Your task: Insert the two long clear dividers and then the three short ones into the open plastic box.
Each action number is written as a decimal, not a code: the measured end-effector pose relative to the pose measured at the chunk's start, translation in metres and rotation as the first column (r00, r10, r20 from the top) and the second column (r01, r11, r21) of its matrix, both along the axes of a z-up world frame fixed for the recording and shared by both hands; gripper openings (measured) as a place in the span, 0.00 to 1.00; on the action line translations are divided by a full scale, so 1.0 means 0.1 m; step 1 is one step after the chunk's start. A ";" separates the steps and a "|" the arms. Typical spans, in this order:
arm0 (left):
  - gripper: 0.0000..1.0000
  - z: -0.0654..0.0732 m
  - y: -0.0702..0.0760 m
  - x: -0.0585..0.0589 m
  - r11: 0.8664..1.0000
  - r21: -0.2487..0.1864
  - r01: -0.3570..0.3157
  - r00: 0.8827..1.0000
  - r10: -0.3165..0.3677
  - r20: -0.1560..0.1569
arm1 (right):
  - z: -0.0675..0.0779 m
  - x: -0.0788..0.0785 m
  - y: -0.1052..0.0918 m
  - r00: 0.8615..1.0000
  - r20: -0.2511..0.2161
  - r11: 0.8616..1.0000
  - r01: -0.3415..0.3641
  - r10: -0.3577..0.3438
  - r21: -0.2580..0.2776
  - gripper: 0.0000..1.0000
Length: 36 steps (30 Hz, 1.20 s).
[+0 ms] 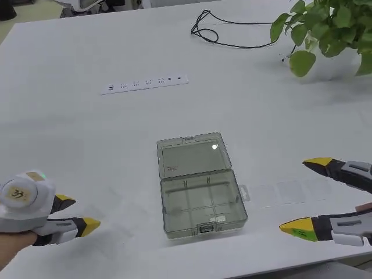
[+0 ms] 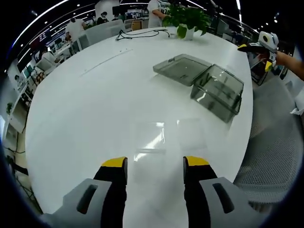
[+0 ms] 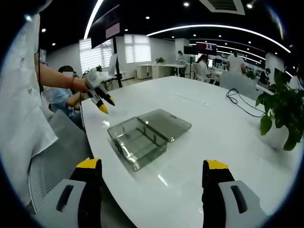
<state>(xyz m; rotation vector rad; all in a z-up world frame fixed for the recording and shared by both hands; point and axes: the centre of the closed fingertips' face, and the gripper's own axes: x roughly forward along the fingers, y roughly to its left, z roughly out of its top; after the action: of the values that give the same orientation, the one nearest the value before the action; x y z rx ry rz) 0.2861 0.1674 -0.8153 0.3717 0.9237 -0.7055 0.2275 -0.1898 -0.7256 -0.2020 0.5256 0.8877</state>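
Step in hand, as judged: pick-up of a first long divider.
- Method advised: the piece is to be lifted by one long edge, kept upright, and lowered squarely into facing slots.
- Left hand-held gripper (image 2: 155,162): jaws parted, nothing held, at 8 o'clock of the box.
- Right hand-held gripper (image 1: 294,195): jaws spread wide, nothing held, at 3 o'clock.
- Clear dividers (image 1: 288,192): laid flat on the desk (image 1: 87,133) at 3 o'clock, just beside the box.
- Clear pieces (image 2: 151,137): laid flat ahead of the left jaws.

Container: open plastic box (image 1: 174,174), smoke-tinted.
- Lid (image 1: 192,152): laid back at 12 o'clock.
- Base (image 1: 203,204): faint cross-lines are seen; whether these are ribs or seated dividers cannot be told.
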 end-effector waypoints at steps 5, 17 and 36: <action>0.43 -0.11 0.02 0.01 0.999 0.042 0.000 0.999 0.002 -0.037 | -0.01 0.01 0.00 1.000 -0.001 1.000 0.004 -0.004 0.003 0.87; 0.38 -0.28 0.05 0.05 0.992 0.128 0.003 0.997 0.006 -0.073 | -0.01 0.02 -0.02 1.000 -0.001 1.000 0.012 -0.012 0.007 0.87; 0.35 -0.31 0.07 0.02 0.990 0.129 -0.064 0.989 0.080 -0.122 | 0.00 0.04 -0.02 1.000 0.004 1.000 0.013 -0.013 0.010 0.86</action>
<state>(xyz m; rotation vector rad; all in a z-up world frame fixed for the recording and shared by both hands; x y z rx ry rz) 0.2881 0.1742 -0.8460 0.4049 1.1000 -0.6118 0.2314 -0.1922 -0.7251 -0.1908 0.5179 0.8774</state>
